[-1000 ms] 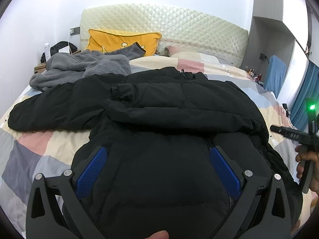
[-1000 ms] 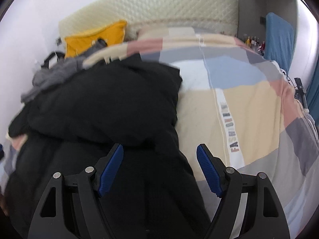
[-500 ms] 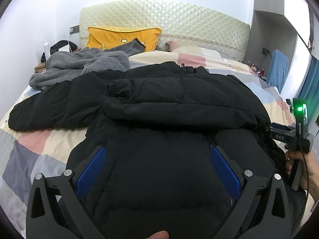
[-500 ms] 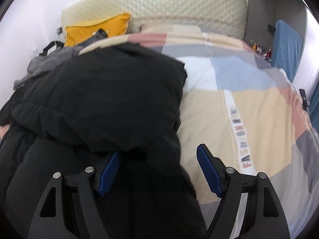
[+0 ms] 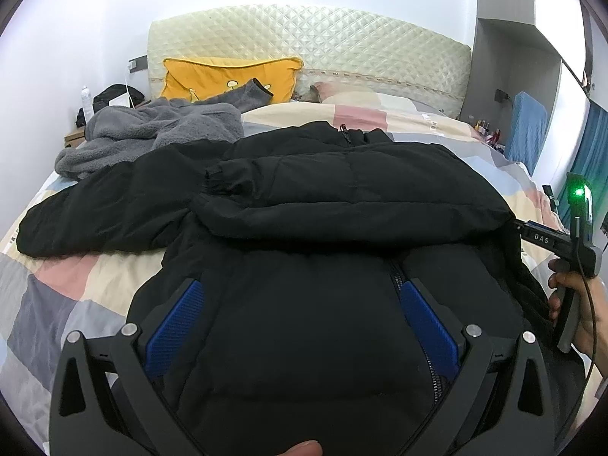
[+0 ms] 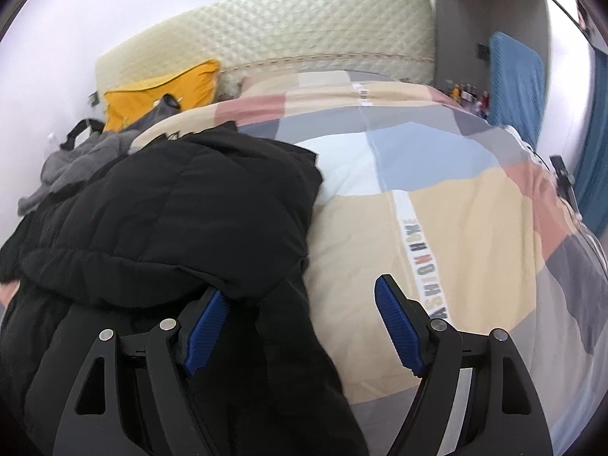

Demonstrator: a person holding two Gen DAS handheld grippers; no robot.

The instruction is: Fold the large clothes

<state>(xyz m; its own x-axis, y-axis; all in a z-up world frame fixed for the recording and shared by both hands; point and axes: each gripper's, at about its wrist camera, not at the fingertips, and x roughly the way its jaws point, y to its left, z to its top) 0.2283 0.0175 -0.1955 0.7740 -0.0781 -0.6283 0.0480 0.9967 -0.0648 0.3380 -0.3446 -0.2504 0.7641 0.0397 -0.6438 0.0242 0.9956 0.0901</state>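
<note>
A black puffer jacket [image 5: 323, 228] lies across a bed's patchwork quilt [image 6: 456, 228], filling the middle of the left wrist view from 9 o'clock to 3 o'clock. One sleeve [image 5: 342, 193] is folded across the chest, its cuff pointing toward 9 o'clock; the other sleeve [image 5: 95, 212] stretches flat on the quilt toward 9 o'clock. The front zipper [image 5: 395, 277] runs down just inside the right blue pad.

The left gripper [image 5: 302, 326] sits at 6 o'clock of its own view with fingers [image 5: 174, 326] spread wide, the jacket's lower front bulging between them; whether the pads touch the cloth cannot be told. The right gripper [image 6: 300, 326] is also released, fingers [image 6: 399, 326] well apart: its left pad sits tucked against the jacket's edge under the folded sleeve, its right pad over bare quilt. In the left wrist view that gripper's body, green light lit, shows at 3 o'clock in the person's right hand [image 5: 577, 304], beside the jacket's right side.

Beyond the jacket, at 10 o'clock, a grey fleece garment [image 5: 152, 133] lies bunched, touching the jacket's far sleeve. Behind it a yellow cushion [image 5: 228, 79] leans on the quilted cream headboard [image 5: 342, 53]. A blue towel [image 6: 513, 83] hangs at 2 o'clock.
</note>
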